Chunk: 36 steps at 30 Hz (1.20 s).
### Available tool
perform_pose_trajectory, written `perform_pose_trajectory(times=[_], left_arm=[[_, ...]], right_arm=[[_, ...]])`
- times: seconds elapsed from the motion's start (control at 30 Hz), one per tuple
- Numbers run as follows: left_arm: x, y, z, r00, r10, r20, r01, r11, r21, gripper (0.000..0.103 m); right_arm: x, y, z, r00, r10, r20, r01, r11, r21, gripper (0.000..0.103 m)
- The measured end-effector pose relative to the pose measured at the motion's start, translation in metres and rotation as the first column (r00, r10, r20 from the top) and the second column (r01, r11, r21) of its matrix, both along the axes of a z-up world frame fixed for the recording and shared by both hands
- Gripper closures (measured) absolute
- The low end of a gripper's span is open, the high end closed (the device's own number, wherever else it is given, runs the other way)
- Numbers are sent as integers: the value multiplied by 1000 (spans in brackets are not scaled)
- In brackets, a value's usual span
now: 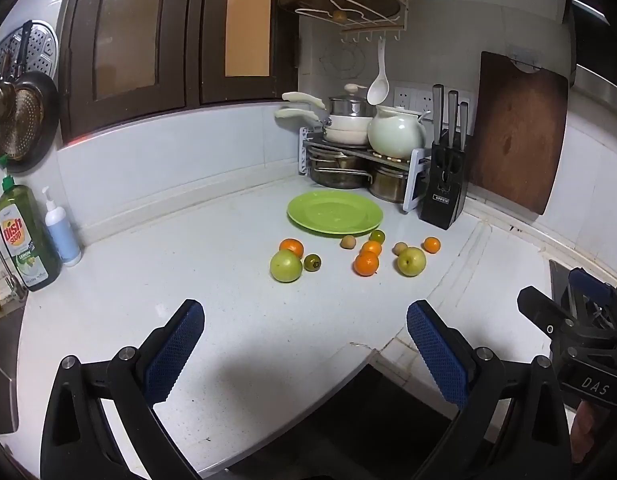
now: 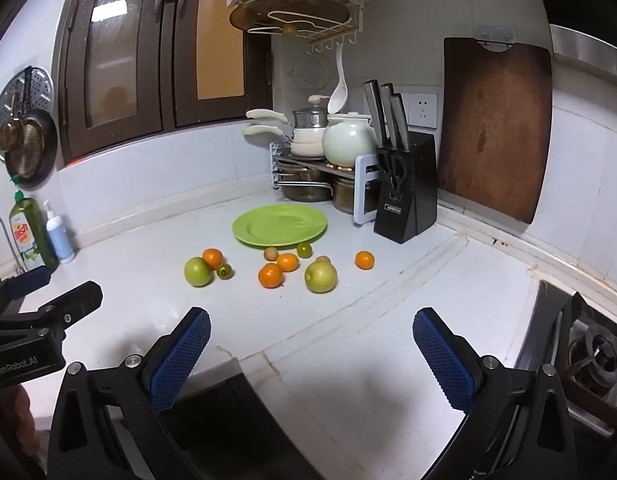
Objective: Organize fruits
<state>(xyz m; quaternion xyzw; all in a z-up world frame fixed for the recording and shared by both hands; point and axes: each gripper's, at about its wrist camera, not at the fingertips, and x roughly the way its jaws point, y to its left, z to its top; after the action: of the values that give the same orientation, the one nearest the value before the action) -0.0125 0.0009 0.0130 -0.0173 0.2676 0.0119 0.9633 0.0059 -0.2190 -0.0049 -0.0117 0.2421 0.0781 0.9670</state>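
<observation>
An empty green plate (image 1: 334, 213) (image 2: 280, 225) lies on the white counter near the back corner. In front of it several fruits are scattered: two green apples (image 1: 286, 265) (image 2: 320, 277), several oranges (image 1: 366, 263) (image 2: 270, 275), small green fruits (image 1: 312, 262) (image 2: 224, 271) and small brown ones (image 1: 348, 242) (image 2: 271, 254). My left gripper (image 1: 305, 352) hovers open over the counter's near edge, well short of the fruit. My right gripper (image 2: 311, 360) is open too, equally far back, with nothing between its blue pads (image 2: 180, 360).
A black knife block (image 1: 444, 196) (image 2: 406, 196), a rack of pots (image 1: 348, 152) and a wooden cutting board (image 2: 494, 128) stand behind the plate. Dish soap (image 1: 26, 236) and a pump bottle (image 1: 62, 232) are at left. A stove burner (image 2: 592, 356) lies at right.
</observation>
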Motion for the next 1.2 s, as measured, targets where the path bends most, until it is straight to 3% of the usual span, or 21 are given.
perform_pose_trajectory(times=[1.2], left_arm=[[4, 0, 4, 1000, -4, 17, 4, 1000, -6, 0]], right_arm=[[3, 4, -1, 1000, 19, 9, -19, 1000, 12, 1]])
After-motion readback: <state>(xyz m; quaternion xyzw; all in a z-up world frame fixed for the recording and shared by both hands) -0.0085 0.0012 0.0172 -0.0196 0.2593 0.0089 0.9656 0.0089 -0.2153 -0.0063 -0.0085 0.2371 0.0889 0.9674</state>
